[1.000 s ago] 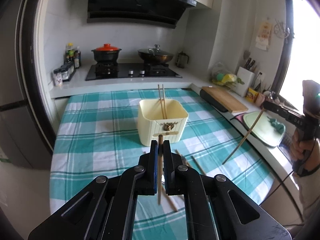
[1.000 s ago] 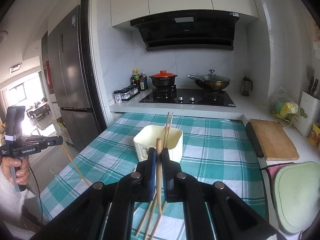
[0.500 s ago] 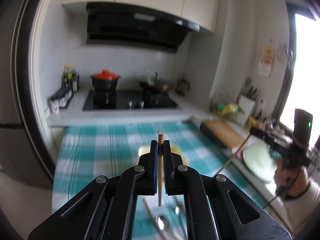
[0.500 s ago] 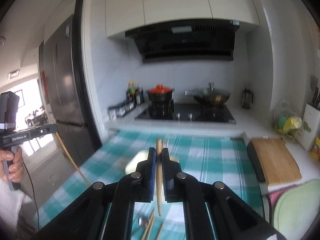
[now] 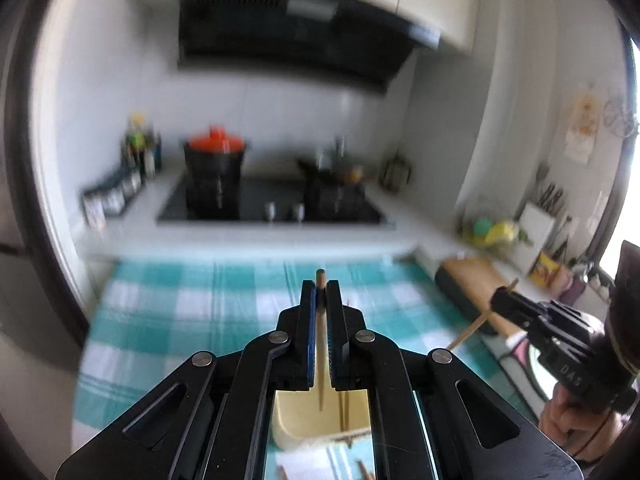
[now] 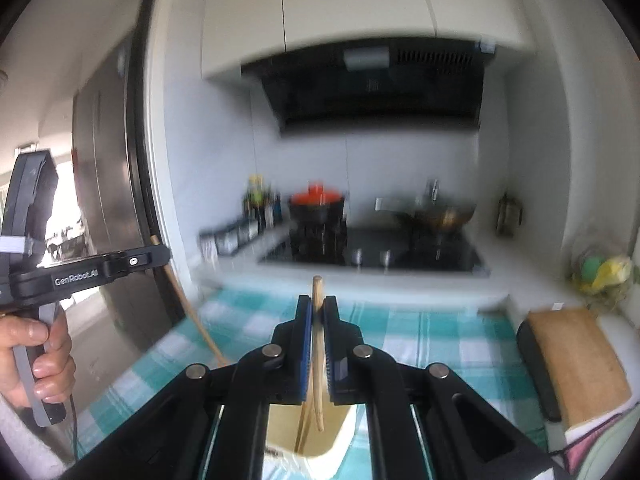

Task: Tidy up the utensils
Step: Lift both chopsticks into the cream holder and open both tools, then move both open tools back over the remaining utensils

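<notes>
In the left wrist view, the left claw [image 5: 320,292] was seen pinching a wooden chopstick [image 5: 319,344] upright between its blue pads, the lower tip hanging above the cream holder [image 5: 288,420] on the checked desk [image 5: 168,320]. Two other sticks were already standing inside the holder. The right claw [image 5: 502,294] was seen at the right edge, a second chopstick [image 5: 472,330] slanting down from it. The letters "DAS" could be made out on that tool's body; other writing was too blurred. More loose sticks were glimpsed on the cloth below the holder.

In the right wrist view, the right claw [image 6: 318,306] was shown pressed onto its own chopstick [image 6: 318,352], which hung over the holder's [image 6: 344,432] mouth. "GenRobot.AI" was read on the left tool beside the hand [image 6: 36,364].

A miss was judged possible: both sticks were aimed at one small opening, so they could collide with each other or with the sticks inside, and a slanted stick released too early could strike the rim and fall onto the desk.
</notes>
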The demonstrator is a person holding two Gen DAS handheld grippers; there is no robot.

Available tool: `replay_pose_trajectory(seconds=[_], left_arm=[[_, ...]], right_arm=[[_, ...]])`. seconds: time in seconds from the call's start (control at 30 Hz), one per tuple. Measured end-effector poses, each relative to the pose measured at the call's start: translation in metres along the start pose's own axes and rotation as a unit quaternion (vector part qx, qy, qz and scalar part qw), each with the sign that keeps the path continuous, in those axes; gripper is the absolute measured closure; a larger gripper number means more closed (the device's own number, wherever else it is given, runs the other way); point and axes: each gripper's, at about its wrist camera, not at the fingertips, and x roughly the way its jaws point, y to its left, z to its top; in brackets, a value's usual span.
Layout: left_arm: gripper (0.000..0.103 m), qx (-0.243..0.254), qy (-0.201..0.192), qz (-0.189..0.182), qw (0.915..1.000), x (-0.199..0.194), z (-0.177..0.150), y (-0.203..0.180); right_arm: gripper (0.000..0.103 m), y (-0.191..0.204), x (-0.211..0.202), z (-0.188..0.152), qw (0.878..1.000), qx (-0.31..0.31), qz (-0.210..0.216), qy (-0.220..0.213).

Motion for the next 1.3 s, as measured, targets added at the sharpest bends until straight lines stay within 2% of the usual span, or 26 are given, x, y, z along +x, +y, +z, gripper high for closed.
replay_pose_trajectory(seconds=[0.03,0.17,0.3,0.37,0.4,0.43,0.5,0.6,0.7,0.8,0.93,1.03,1.1,1.13,1.2,1.3], left_arm=[[0.100,-0.001,0.036,-0.003,0.9994,0.018,-0.003,0.003],[0.100,-0.010,0.115,0.001,0.9933,0.064,-0.020,0.012],[0.099,-0.012,0.149,0.003,0.9887,0.089,-0.034,0.011],[0.095,-0.011,0.156,0.008,0.9877,0.094,-0.035,0.007],[0.083,-0.015,0.158,0.008,0.9873,0.093,-0.035,0.006],[0.062,-0.019,0.156,0.004,0.9876,0.088,-0.034,0.005],[0.039,-0.025,0.132,-0.005,0.9909,0.066,-0.031,0.005],[0.034,-0.006,0.122,-0.004,0.9926,0.030,-0.030,0.004],[0.020,0.011,0.135,-0.001,0.9908,-0.003,-0.042,0.008],[0.015,0.033,0.158,0.003,0.9868,-0.041,-0.073,0.016],[0.013,0.067,0.207,0.030,0.9756,-0.087,-0.145,0.025],[0.011,0.075,0.229,0.050,0.9693,-0.106,-0.199,0.026],[0.009,0.068,0.231,0.063,0.9684,-0.111,-0.228,0.025],[0.009,0.057,0.228,0.065,0.9697,-0.111,-0.243,0.024],[0.009,0.024,0.214,0.056,0.9748,-0.103,-0.270,0.022],[0.009,-0.022,0.200,0.062,0.9776,-0.086,-0.294,0.022]], right_arm=[[0.097,-0.003,0.013,-0.003,1.000,0.004,0.004,0.027],[0.097,-0.013,0.057,-0.017,0.994,0.015,0.002,0.104],[0.096,-0.016,0.083,-0.025,0.990,0.019,0.004,0.138],[0.089,-0.019,0.086,-0.026,0.990,0.030,0.001,0.134],[0.072,-0.020,0.084,-0.025,0.991,0.037,0.002,0.128],[0.059,-0.021,0.080,-0.023,0.992,0.044,0.002,0.116],[0.056,-0.022,0.062,-0.017,0.995,0.053,0.005,0.087],[0.056,-0.020,0.032,-0.014,0.997,0.037,0.004,0.074],[0.054,-0.019,-0.009,-0.026,0.997,-0.002,-0.009,0.082],[0.053,-0.019,-0.052,-0.055,0.994,-0.037,-0.015,0.107],[0.053,-0.024,-0.108,-0.112,0.985,-0.080,-0.034,0.152],[0.050,-0.026,-0.138,-0.160,0.972,-0.117,-0.068,0.192],[0.050,-0.025,-0.151,-0.197,0.964,-0.137,-0.103,0.204],[0.050,-0.027,-0.152,-0.213,0.963,-0.132,-0.113,0.206],[0.050,-0.033,-0.150,-0.246,0.969,-0.089,-0.108,0.205],[0.050,-0.040,-0.137,-0.283,0.974,-0.017,-0.111,0.195]])
